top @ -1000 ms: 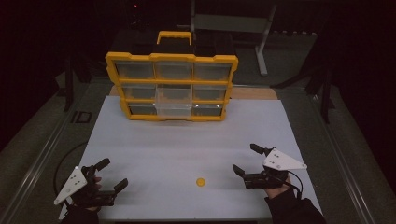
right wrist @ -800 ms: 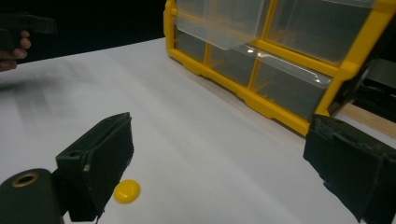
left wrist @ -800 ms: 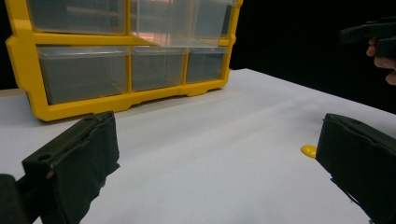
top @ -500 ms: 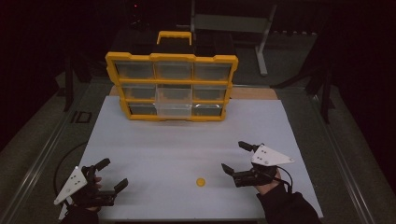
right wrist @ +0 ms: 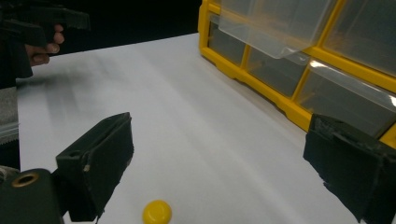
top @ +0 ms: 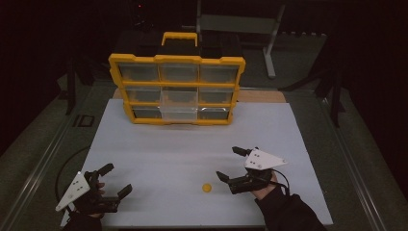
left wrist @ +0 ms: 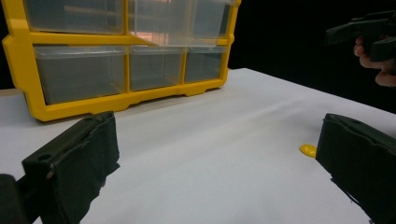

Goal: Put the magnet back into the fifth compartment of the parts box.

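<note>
A small yellow button lies flat on the white table, near the front edge and a little right of centre. The right gripper is much the nearer — in the high view the button sits at about eight o'clock from its jaws, just beside the lower jaw tip, while the left gripper rests well apart at the table's front left corner, with the button out at roughly three o'clock from it. Both grippers have their jaws spread wide and hold nothing.

In the right gripper view the button shows low between the two black jaws, closer to the left-hand one, so the likely next move is a short drop and close around it. The button is round and domed, with no long axis to line up on; it looks smooth and glossy, probably hard plastic, and thin enough to be awkward to pinch off the matte table.

At twelve o'clock stands a yellow drawer box with clear plastic drawers — the bottom middle one stands pulled out.
</note>
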